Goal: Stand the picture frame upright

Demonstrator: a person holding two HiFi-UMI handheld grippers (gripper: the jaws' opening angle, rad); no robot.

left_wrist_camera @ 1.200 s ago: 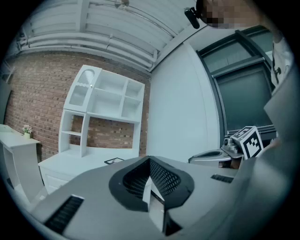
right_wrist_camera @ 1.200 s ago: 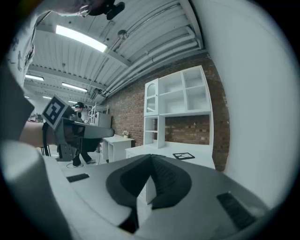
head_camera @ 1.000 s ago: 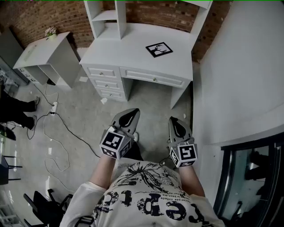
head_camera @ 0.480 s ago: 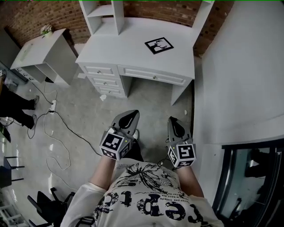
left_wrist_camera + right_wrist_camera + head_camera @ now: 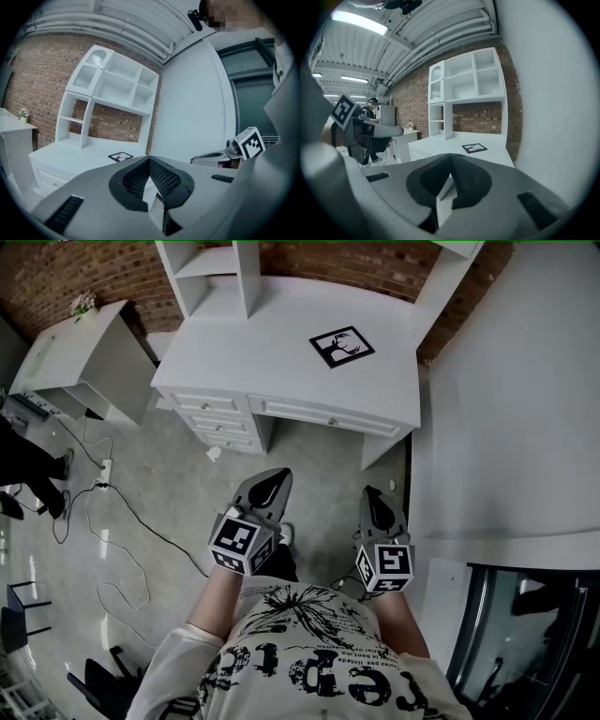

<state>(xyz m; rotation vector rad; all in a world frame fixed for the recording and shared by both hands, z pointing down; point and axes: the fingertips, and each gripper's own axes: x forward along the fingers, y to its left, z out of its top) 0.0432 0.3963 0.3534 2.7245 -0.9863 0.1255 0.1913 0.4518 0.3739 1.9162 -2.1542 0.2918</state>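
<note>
A black picture frame [image 5: 342,345] lies flat on the white desk [image 5: 272,352], toward its right side; it also shows as a small dark frame [image 5: 120,156] in the left gripper view and as a frame [image 5: 474,148] in the right gripper view. Both grippers hang over the floor in front of the desk, well short of it. My left gripper [image 5: 275,476] is shut with nothing in it, and so is my right gripper [image 5: 372,493]. In each gripper view the jaws meet tip to tip.
The desk has drawers [image 5: 217,421] on its left and a white shelf unit [image 5: 211,263] at the back against a brick wall. A smaller white table [image 5: 75,352] stands to the left. Cables [image 5: 112,531] trail on the floor. A white wall [image 5: 516,399] is close on the right.
The desk and frame sit slightly nearer and further right in the head view. Both grippers have moved forward with the person, still shut.
</note>
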